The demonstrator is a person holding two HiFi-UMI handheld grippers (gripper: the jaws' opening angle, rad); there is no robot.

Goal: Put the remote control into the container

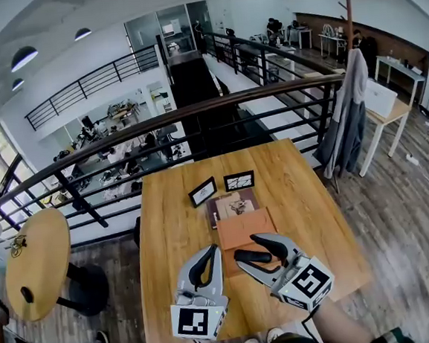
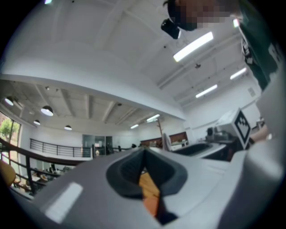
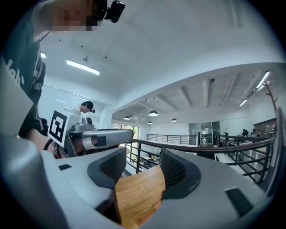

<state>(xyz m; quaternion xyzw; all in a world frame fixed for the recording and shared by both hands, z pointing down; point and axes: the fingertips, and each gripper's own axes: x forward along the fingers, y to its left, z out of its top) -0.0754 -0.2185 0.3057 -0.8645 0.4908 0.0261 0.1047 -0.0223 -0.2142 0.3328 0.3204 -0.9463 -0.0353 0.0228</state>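
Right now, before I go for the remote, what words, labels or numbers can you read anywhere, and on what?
No text can be read in full.
Left marker cube: black-and-white square code, no letters.
Right marker cube: the same kind of code.
Shirt: white lettering, cut off, unreadable.
Tilted frame, straight frame, booklet, all on the table: too small to read.

Mezzanine w/ black railing (image 1: 194, 110), wood floor (image 1: 412, 209), round table (image 1: 36, 261) left, white ceiling (image 1: 73, 7).
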